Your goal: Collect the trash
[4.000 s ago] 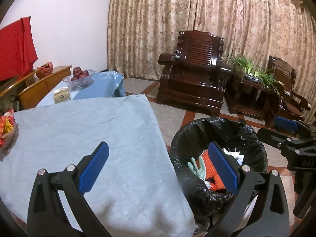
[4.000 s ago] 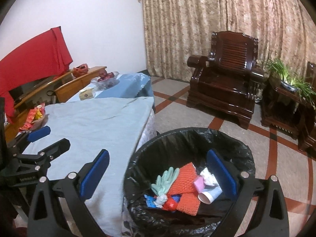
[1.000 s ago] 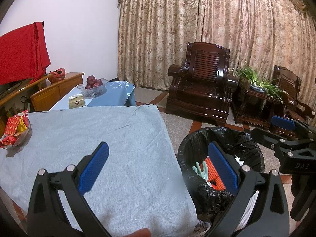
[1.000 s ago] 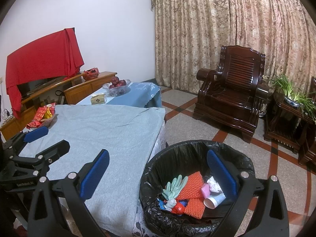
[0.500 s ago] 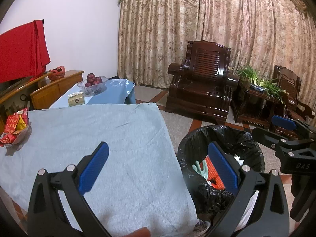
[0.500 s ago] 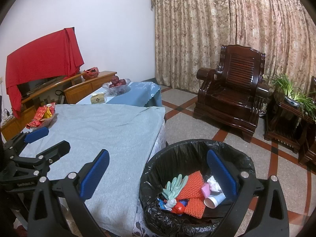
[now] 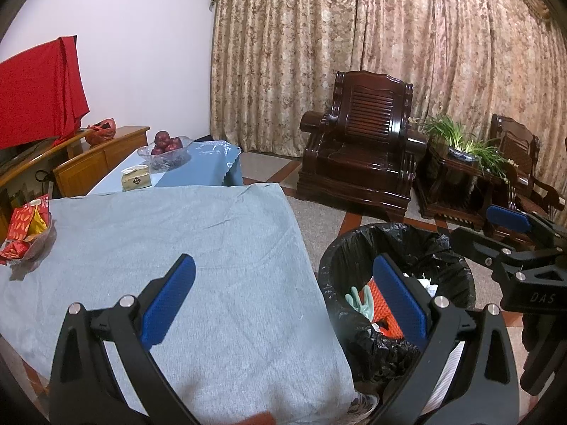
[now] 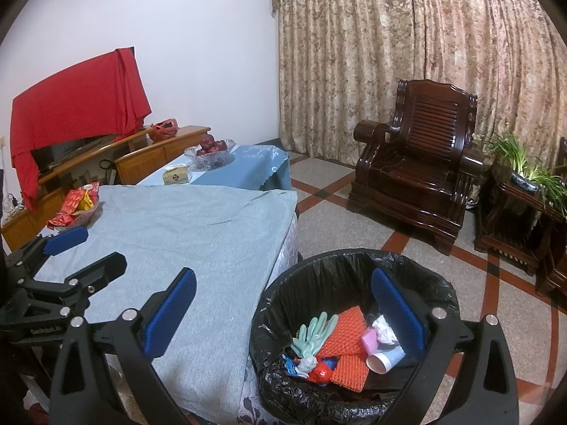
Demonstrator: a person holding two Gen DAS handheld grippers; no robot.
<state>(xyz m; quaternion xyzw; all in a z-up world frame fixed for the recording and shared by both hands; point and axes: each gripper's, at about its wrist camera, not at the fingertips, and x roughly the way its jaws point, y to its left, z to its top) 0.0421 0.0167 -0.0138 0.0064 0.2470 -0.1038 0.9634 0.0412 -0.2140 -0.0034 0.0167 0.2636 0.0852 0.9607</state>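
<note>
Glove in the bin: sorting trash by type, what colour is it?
Pale mint green glove, clearest in the right wrist view.

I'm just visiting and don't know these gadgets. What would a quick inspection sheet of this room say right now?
Surface: grey-blue cloth-covered table, mostly bare.
Job's things: black-lined round trash bin on the floor beside the table, holding a mint rubber glove, orange textured mesh sheet, white paper cup and crumpled bits.
Clutter: basket of red and yellow snack packets at the table's far left edge.
Grippers: left gripper and right gripper, both open and empty.
Cables: dark cords by the wooden cabinet.
Surroundings: dark wooden armchair, floral beige curtains, glass bowl of red apples, potted green plant.
</note>
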